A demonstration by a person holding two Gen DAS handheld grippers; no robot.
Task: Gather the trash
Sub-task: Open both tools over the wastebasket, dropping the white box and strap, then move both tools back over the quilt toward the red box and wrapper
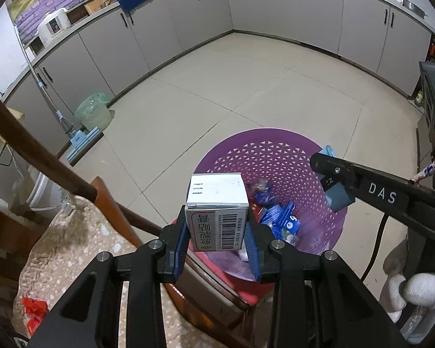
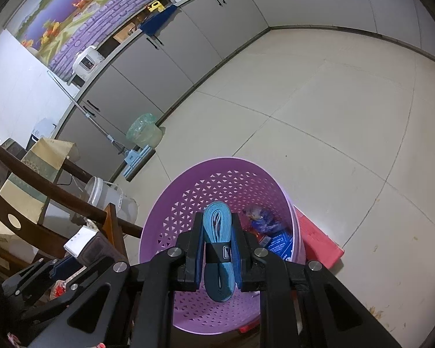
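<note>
My left gripper is shut on a white carton with a barcode and holds it over the near rim of a purple perforated basket. Blue wrappers lie in the basket. My right gripper is shut on a folded light-blue strap bundle and holds it above the basket. The right gripper also shows in the left wrist view, over the basket's right side. The left gripper and its carton show at the lower left of the right wrist view.
The basket sits on a red stool on the tiled floor. A wooden chair with a beige cushion is at the left, with red scraps on it. A green-lined bin and a mop stand by the cabinets.
</note>
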